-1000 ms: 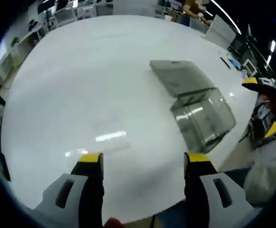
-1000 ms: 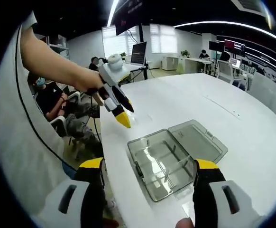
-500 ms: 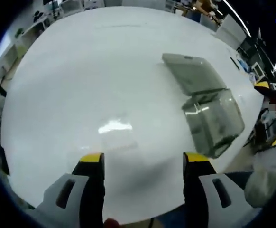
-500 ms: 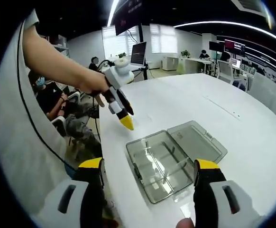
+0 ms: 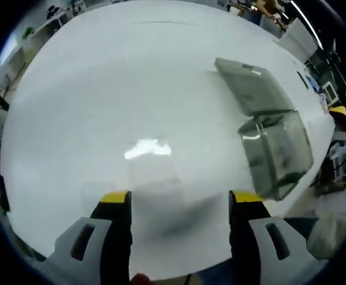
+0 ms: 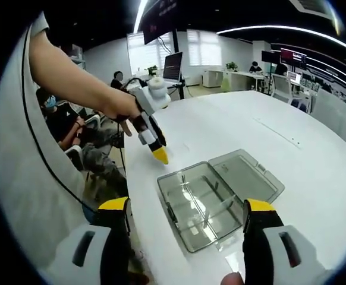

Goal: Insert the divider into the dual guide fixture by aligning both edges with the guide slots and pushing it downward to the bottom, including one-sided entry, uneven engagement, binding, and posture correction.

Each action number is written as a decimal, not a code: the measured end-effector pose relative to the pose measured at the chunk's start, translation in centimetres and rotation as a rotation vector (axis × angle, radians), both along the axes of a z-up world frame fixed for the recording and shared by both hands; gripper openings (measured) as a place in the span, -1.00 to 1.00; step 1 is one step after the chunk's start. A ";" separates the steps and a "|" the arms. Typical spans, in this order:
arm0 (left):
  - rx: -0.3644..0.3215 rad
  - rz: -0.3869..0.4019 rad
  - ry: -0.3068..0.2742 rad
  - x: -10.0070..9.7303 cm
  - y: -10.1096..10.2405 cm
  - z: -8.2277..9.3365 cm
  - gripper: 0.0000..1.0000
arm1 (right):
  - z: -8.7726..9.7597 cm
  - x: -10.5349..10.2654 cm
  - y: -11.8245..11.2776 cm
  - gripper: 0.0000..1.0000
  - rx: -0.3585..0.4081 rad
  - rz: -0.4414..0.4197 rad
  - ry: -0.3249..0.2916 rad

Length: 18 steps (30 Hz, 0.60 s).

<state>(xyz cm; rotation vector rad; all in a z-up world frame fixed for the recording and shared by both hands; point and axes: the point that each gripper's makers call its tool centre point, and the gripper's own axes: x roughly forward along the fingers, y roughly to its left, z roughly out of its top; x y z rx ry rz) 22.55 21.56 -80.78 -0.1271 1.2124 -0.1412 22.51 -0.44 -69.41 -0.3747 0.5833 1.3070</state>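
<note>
two grippers, fingers wide apart, held nothing; left gripper [image 5: 178, 202] straddled flat clear plastic divider [image 5: 155, 178] on white desk [image 5: 90, 107]; pickup step, closing next, probably.

right gripper [image 6: 186, 212] hovered above clear lidded plastic fixture box [image 6: 200, 202].

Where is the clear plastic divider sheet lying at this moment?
In the left gripper view, the clear plastic divider sheet lies flat on the white table, just ahead of the open left gripper, left of the transparent box with its open lid.
</note>
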 end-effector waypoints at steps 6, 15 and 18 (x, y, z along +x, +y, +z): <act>0.026 0.012 0.024 -0.1 0.5 -0.5 0.26 | 0.0 -0.1 -0.3 0.51 -0.005 0.000 -0.003; 0.040 0.020 0.025 0.1 0.8 -0.4 0.26 | 0.1 -0.1 -0.5 0.52 -0.002 -0.004 -0.004; 0.050 0.016 0.031 -0.1 0.9 -0.4 0.25 | 0.1 -0.1 -0.5 0.51 -0.001 -0.005 -0.002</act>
